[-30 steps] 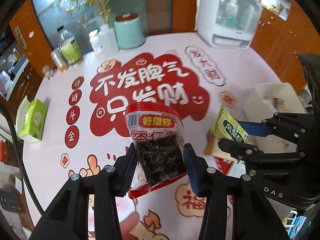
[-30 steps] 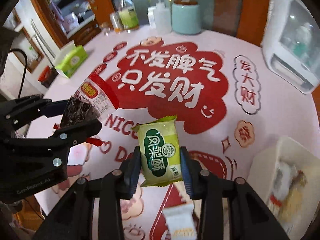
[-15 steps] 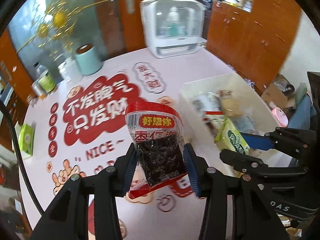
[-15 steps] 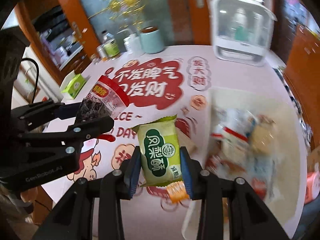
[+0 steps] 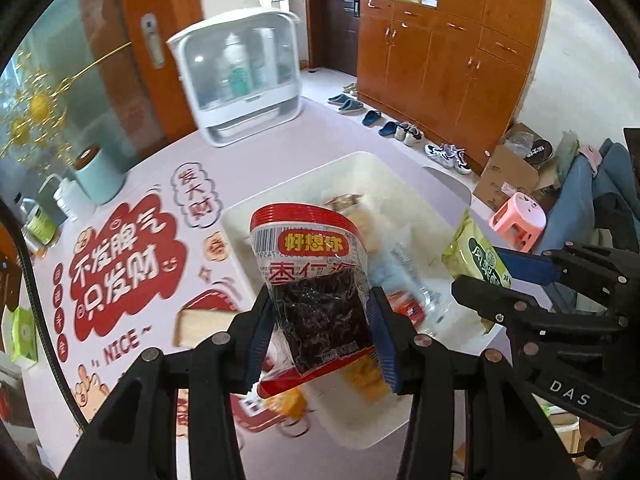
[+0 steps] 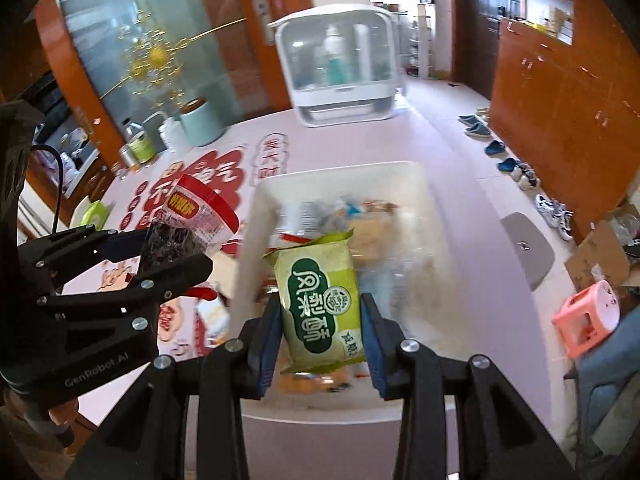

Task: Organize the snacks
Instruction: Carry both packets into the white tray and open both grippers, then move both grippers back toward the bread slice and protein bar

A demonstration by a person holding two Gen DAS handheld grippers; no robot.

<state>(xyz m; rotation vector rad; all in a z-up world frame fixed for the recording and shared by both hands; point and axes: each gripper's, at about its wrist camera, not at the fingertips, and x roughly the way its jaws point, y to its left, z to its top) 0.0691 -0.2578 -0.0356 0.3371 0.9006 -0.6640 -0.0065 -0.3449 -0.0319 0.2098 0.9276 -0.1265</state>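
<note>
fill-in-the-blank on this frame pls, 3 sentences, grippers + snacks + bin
1. The left hand-held gripper is shut on a snack pack whose top band is ____ in colour.
2. The right hand-held gripper is shut on a ____ pineapple-cake packet.
3. Below both packets sits a white plastic bin that already holds ____.

Missing words: red; green; snacks
</note>
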